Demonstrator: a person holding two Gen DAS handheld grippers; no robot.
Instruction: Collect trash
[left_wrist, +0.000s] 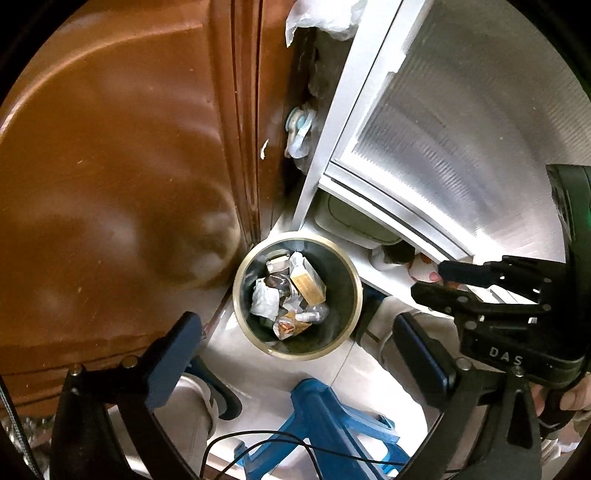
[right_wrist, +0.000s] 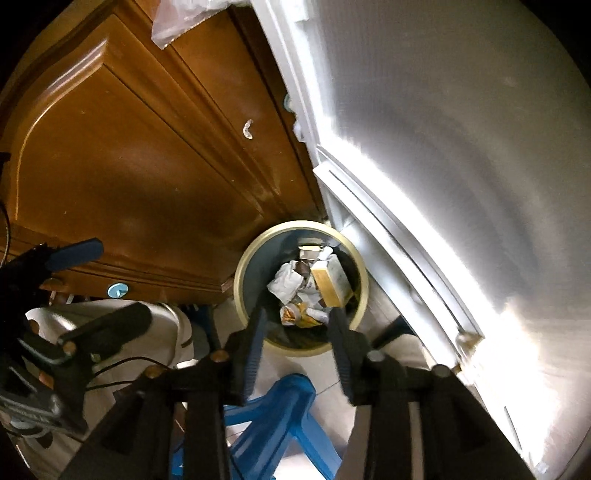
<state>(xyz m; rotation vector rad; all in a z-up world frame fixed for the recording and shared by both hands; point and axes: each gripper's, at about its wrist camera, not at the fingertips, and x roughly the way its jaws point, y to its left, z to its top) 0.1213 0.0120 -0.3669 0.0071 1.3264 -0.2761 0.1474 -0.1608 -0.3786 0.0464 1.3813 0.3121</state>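
- L gripper (left_wrist: 295, 339): spread wide, nothing btwn pads, pointing steeply down over the bin.
- R gripper (right_wrist: 297, 325): part-spread, nothing pinched; bin contents show thru the gap btwn its fingers. Also seen in left wrist view at right edge (left_wrist: 430, 278).
- Blue plastic stool (left_wrist: 332, 424) just below both grippers, on the floor; black cable (left_wrist: 295, 443) drapes across it. Snag risk if either hand drops low.
- Person's pale trouser leg & shoe (left_wrist: 207, 398) beside stool, near L finger.
- Trash bin (left_wrist: 297, 297): round, dark inside, pale rim, on floor in the corner btwn cabinet and door. Holds the trash (left_wrist: 291, 291): crumpled white paper, yellowish carton, small wrappers, small bottle.
- Judgement: drop step looks done, both grippers empty. To do it well, lift straight up clear of rim, don't knock bin, then go for next piece.
- Brown wooden cabinet (left_wrist: 110, 166) left of bin, touching or just beside it; can't tell which.
- Silver-framed ribbed-glass door (left_wrist: 461, 129) to right; limits swing room.
- Farther: white plastic bag (left_wrist: 321, 18) & bluish-white crumpled litter (left_wrist: 299, 129) in the gap btwn cabinet and door frame; likely next targets, tight gap.
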